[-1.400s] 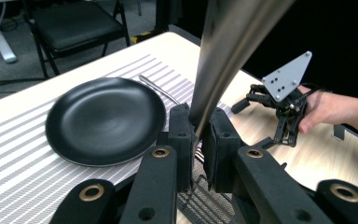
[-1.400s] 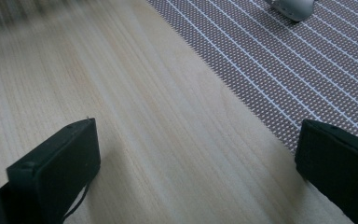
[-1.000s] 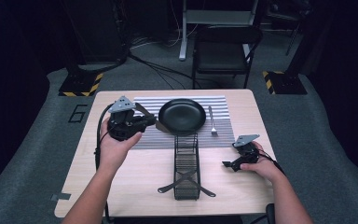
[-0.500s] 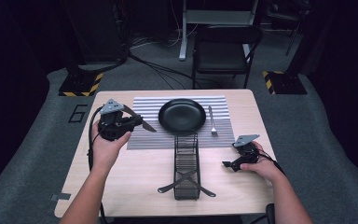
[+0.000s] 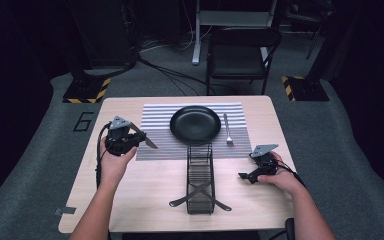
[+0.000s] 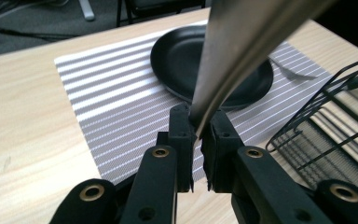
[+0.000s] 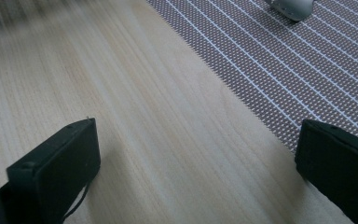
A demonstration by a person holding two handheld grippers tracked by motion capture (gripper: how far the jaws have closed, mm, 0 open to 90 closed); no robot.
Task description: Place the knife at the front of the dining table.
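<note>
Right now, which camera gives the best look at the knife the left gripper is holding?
The left gripper view: the knife rises large from between the shut jaws, blade shining. The high view shows it small, jutting from the left gripper toward the placemat.

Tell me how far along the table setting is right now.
Done: the black plate sits on the striped placemat, with the fork to its right. In hand: the left tongs are shut on a knife, held over the mat's left edge. Left: laying the knife down. The right tongs rest open.
</note>
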